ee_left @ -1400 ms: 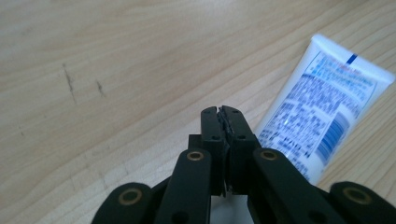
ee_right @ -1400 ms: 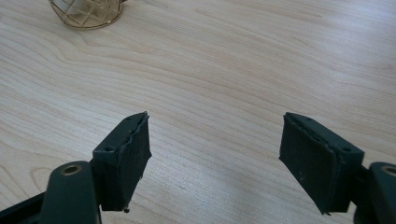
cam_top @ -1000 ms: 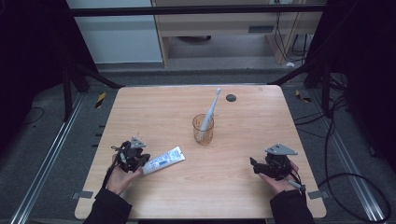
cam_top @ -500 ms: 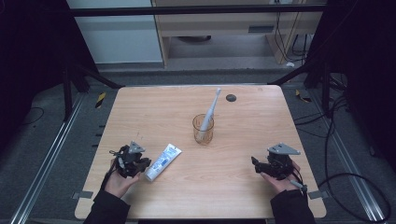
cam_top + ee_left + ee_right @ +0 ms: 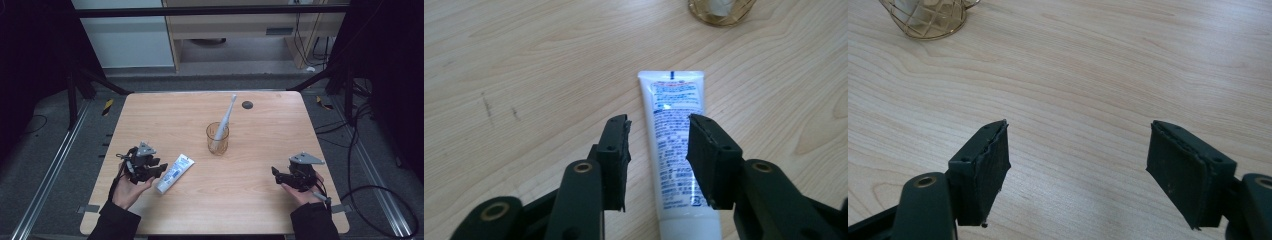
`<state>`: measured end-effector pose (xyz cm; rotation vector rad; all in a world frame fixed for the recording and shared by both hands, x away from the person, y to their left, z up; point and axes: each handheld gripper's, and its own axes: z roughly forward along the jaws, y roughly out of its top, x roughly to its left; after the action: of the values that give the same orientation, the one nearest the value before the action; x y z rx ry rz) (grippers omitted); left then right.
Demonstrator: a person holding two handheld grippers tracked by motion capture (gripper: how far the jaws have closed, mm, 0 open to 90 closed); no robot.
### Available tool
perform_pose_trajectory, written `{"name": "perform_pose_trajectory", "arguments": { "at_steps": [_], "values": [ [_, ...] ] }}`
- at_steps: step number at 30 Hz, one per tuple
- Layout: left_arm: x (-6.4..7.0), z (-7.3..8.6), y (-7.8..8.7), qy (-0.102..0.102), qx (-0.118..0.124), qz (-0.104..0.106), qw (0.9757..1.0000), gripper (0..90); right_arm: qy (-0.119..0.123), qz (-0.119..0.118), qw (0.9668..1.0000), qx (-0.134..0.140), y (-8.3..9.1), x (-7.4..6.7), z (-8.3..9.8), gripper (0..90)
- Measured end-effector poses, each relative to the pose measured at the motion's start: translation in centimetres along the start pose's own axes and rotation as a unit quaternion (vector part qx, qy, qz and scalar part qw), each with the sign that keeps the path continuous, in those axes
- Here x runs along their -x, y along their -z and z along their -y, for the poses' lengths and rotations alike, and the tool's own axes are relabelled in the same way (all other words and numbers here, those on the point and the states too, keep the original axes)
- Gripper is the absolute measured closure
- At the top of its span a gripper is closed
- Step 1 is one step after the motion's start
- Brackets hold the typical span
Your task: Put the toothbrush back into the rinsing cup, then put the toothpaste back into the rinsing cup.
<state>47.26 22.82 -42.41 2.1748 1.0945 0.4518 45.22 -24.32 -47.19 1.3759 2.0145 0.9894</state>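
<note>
- Left claw [image 5: 159,170] sits over the near-left part of the table [image 5: 280,130], held up in the person's left hand [image 5: 127,187]. Its jaws have just been opening and now stand about halfway apart, gripping nothing.
- The toothpaste tube [image 5: 175,172] lies flat on the wood right under that claw. In the left gripper view the tube [image 5: 676,145] runs lengthwise through the gap between the jaws, crimped end pointing away, and the pads don't press on it.
- Ahead of the left claw and off toward the middle stands a clear cup [image 5: 217,138] with a toothbrush [image 5: 225,117] leaning in it, well apart from the tube.
- Past the cup, near the far edge, there's a small dark round spot [image 5: 247,104].
- Right claw [image 5: 276,173] rests low at the near-right in the right hand [image 5: 300,192], jaws wide open over bare wood, holding nothing. The cup [image 5: 928,20] shows far off to its upper left.
</note>
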Motion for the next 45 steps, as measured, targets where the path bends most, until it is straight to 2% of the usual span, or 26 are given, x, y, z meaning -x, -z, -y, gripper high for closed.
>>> {"name": "perform_pose_trajectory", "arguments": {
  "at_steps": [8,12,18,21,32,36,45],
  "values": [
    [1.3,-1.3,-0.7,-0.017,-0.017,0.015,0.9996,47.7,-0.002,0.001,1.0000,-0.002,0.0,0.3,0.0,24.7],
    [1.8,-1.6,-1.2,-0.024,-0.025,0.017,0.9993,47.1,0.002,0.001,1.0000,-0.004,0.0,0.5,0.0,24.6],
    [2.2,-2.1,-1.9,-0.035,-0.043,0.016,0.9983,44.8,-0.007,-0.003,1.0000,-0.005,0.0,0.7,0.0,24.6],
    [2.3,-2.2,-2.2,-0.041,-0.048,0.014,0.9979,43.2,0.000,-0.001,1.0000,-0.007,-0.1,0.7,0.1,24.5],
    [2.4,-2.6,-4.0,-0.038,-0.092,0.005,0.9950,39.4,0.001,-0.005,0.9999,-0.011,-0.3,0.6,0.1,24.5],
    [2.4,-2.8,-4.5,-0.032,-0.100,0.006,0.9944,38.8,0.004,-0.005,0.9999,-0.015,-0.4,0.6,0.1,24.3],
    [2.3,-2.3,-5.1,-0.031,-0.118,0.006,0.9925,38.8,0.011,-0.004,0.9998,-0.018,-0.5,0.3,0.1,24.1]
  ]
}}
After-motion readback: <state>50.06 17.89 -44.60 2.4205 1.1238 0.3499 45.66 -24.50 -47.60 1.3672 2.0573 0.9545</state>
